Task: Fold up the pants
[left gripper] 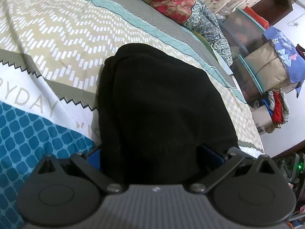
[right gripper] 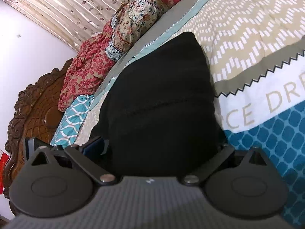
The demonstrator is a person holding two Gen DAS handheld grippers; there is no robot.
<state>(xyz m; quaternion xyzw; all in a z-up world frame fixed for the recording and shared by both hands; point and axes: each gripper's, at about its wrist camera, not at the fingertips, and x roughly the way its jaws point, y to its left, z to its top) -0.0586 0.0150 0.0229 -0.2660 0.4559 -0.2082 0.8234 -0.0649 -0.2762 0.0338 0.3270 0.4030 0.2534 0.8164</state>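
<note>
On patterned bedspread (left gripper: 57, 43), bunched black pants (left gripper: 162, 99), each gripper (left gripper: 154, 152) (right gripper: 162, 148) spread wide around them

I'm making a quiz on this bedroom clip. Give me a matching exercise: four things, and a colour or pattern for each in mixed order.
Things:
1. pants
2. headboard
3. curtain
4. quilt

Colours or patterns:
A. pale with a leaf print
B. black
C. red floral
D. carved brown wood

Pairs: 1-B, 2-D, 3-A, 4-C
</note>
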